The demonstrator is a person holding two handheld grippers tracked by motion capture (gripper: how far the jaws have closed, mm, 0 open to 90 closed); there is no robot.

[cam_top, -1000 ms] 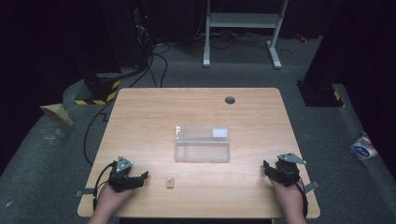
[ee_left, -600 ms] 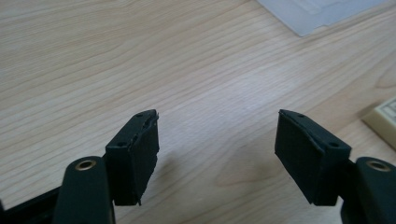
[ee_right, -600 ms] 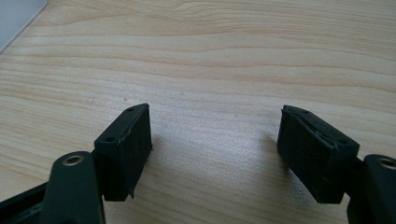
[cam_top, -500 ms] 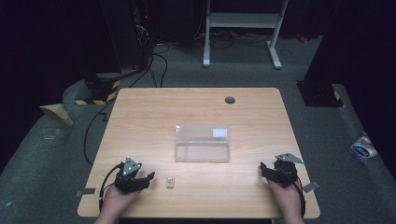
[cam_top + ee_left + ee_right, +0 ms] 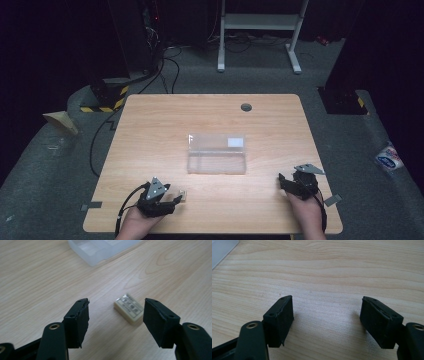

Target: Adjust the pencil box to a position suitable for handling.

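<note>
**Eraser just ahead of left tongs, skewed to the right jaw**

Left tongs (image 5: 116, 315) spread wide, nothing between the pads, low over the worktop (image 5: 50, 277) at its near left edge. Eraser (image 5: 129, 307) lies flat on the wood just beyond the jaw tips, inside the gap but off-centre: close to the right jaw, well clear of the left. Its long axis runs diagonally across the gap, near corner pointing back toward the tongs, printed face up. In the high view the eraser (image 5: 182, 194) sits just beside the left tongs (image 5: 172, 199), on their box side.

Judgement: a short push forward with a slight shift right should bring both pads onto it; a small twist of the wrist would square the pads to its long sides. Shut as they stand, the right pad would likely catch a corner and spin it.

Right tongs (image 5: 327, 315) also spread, bare wood between them. In the high view they (image 5: 286, 182) rest at the near right, well apart from the eraser. Left hand is clearly nearer.

Farther on, mid-worktop: clear box (image 5: 217, 153), untouched.
</note>
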